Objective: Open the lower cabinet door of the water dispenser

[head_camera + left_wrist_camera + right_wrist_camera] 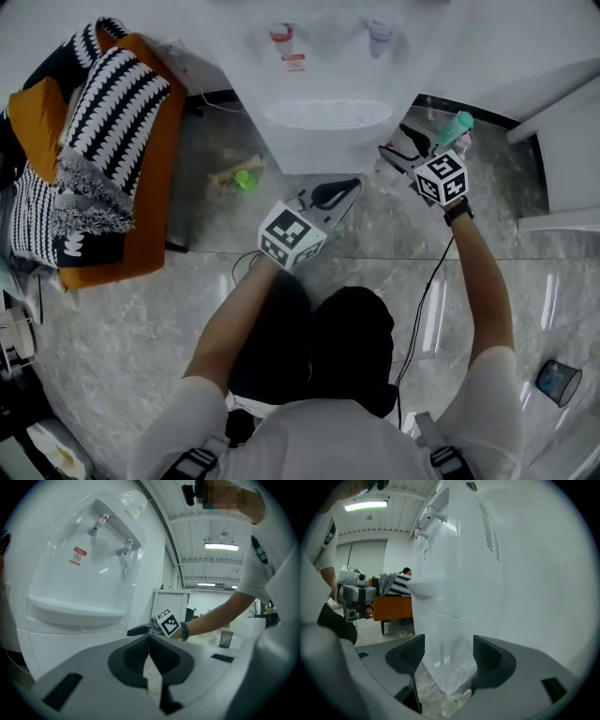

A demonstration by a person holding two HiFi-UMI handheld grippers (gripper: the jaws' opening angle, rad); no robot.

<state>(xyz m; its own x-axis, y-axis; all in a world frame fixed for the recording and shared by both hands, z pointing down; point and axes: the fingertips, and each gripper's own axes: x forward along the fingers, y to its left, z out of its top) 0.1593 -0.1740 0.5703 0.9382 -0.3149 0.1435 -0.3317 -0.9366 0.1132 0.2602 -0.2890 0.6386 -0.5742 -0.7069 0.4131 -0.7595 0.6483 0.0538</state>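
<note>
White plastic forms the water dispenser (323, 84), which stands on the grey marble floor (375, 253) directly ahead of the person. Its lower cabinet door (56, 641) sits below the drip tray (75, 611) and appears closed. The left gripper (352, 187) is held level in front of the cabinet; its jaws are pressed together with nothing between them. The right gripper (394, 141) is near the cabinet's right front corner (443, 644); its jaws stand wide apart, framing that corner edge without the pads pressing on it. An orange sofa (150, 225) with black-and-white cushions (117, 103) stands to the left.
</note>
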